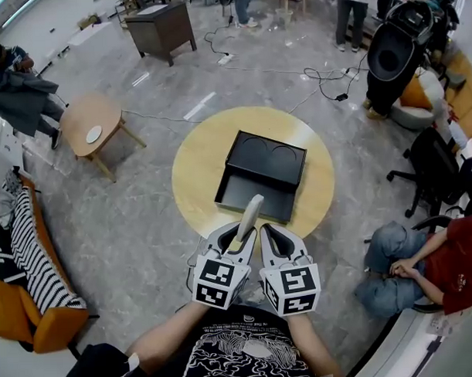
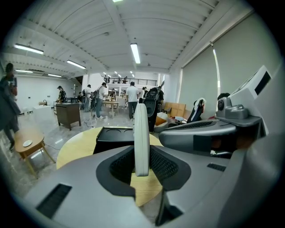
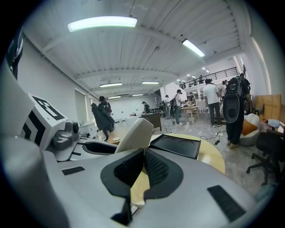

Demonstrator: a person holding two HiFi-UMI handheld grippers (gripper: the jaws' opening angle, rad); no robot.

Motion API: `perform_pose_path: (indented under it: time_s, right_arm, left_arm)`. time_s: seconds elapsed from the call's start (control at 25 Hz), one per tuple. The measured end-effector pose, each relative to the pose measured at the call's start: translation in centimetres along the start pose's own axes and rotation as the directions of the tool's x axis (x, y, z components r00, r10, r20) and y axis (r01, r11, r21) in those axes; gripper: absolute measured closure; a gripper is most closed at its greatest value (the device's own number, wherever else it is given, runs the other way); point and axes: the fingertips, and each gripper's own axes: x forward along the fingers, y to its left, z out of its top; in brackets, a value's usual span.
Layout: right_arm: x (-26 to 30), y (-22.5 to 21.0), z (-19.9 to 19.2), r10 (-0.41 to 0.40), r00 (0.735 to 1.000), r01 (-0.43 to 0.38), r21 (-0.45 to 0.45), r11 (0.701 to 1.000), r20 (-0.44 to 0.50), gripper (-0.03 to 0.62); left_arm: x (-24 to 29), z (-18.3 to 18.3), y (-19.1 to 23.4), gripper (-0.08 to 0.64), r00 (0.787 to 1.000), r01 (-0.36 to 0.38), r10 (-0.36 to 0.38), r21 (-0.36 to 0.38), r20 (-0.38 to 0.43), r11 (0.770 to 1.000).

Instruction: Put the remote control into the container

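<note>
The left gripper (image 1: 239, 238) is clamped on the remote control (image 1: 250, 214) by its near end, so its length reaches toward the container (image 1: 262, 174) (black, 2 round recesses). The right gripper (image 1: 274, 240), jaws together, carries nothing.

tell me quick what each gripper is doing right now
left gripper: closed on the remote control
right gripper: closed, holding nothing
</note>
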Motion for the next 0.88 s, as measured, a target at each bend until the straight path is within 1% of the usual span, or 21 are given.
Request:
perform_pose_path:
  time_s: [0.2, 0.52, 0.68, 0.88]
  right_arm:
    - [-0.2, -1.0, -0.3, -0.004, 1.000, 0.004, 0.010, 1.000, -0.006, 0.566]
    - [1.2, -1.8, 0.0, -0.023, 1.000, 0.024, 0.022, 0.999, -0.015, 0.568]
    - [2.9, -2.3, 0.3, -0.056, 0.998, 0.056, 0.033, 0.998, -0.019, 0.567]
    - [5.0, -3.3, 1.1, -0.100, 0.995, 0.101, 0.046, 0.994, -0.029, 0.568]
  left_arm:
    - [0.8, 0.0, -0.5, 0.456, 1.000, 0.012, -0.012, 0.019, -0.009, 1.000]
    - [2.4, 0.4, 0.9, 0.456, 0.998, 0.041, -0.039, 0.052, -0.039, 0.998]
    - [3.5, 0.5, 2.3, 0.456, 0.996, 0.078, -0.073, 0.094, -0.058, 0.993]
    - [5.5, 0.9, 4.2, 0.456, 0.986, 0.143, -0.130, 0.139, -0.102, 0.980]
